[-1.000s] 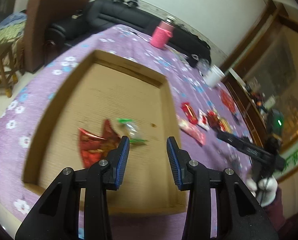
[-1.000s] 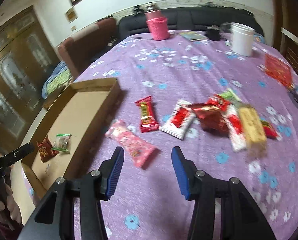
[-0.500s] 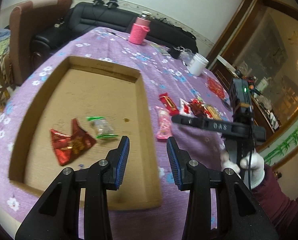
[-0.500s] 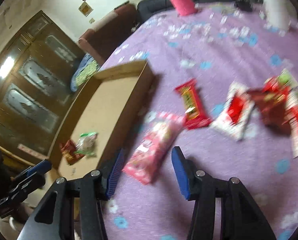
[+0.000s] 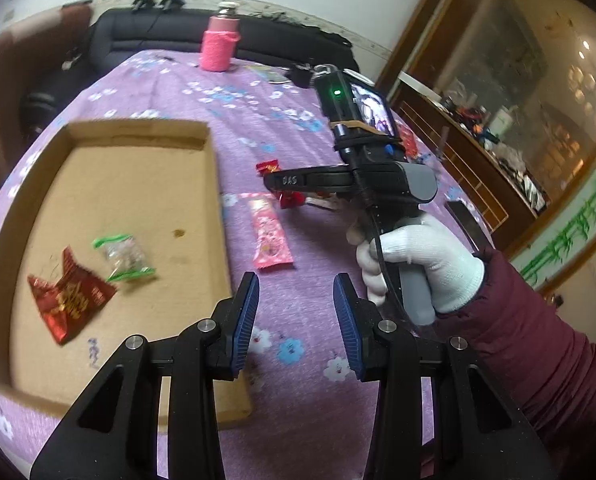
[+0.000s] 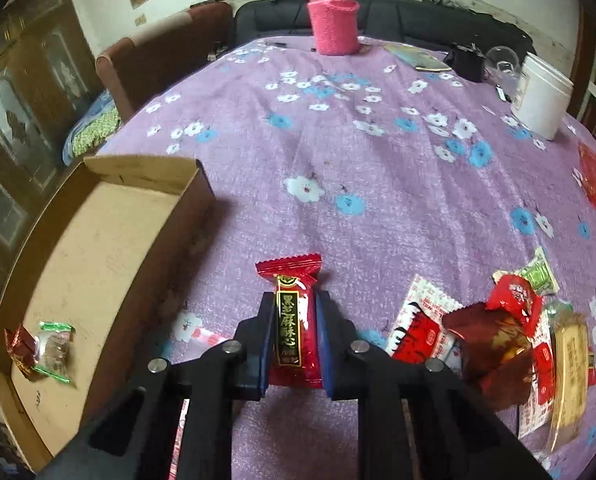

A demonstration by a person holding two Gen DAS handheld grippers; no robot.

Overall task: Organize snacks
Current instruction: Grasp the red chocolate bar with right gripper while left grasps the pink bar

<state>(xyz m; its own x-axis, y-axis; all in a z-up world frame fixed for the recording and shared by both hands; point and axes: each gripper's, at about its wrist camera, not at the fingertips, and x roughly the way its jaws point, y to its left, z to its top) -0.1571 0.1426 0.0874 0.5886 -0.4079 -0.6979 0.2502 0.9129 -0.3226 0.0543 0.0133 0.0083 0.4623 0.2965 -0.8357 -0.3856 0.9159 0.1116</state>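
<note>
Purple flowered cloth covers the surface where the red snack bar (image 6: pixel 295 322) sits clenched in the right hand-held gripper (image 6: pixel 294 344), best lifted level toward the cardboard tray (image 6: pixel 146 168), while the left hand-held gripper (image 5: pixel 296 320) hangs parted, empty.

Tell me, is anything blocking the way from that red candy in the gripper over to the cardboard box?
Nothing visible. The right gripper has just closed on the red candy; only bare purple tablecloth and the low wall of the cardboard box lie between.
</note>
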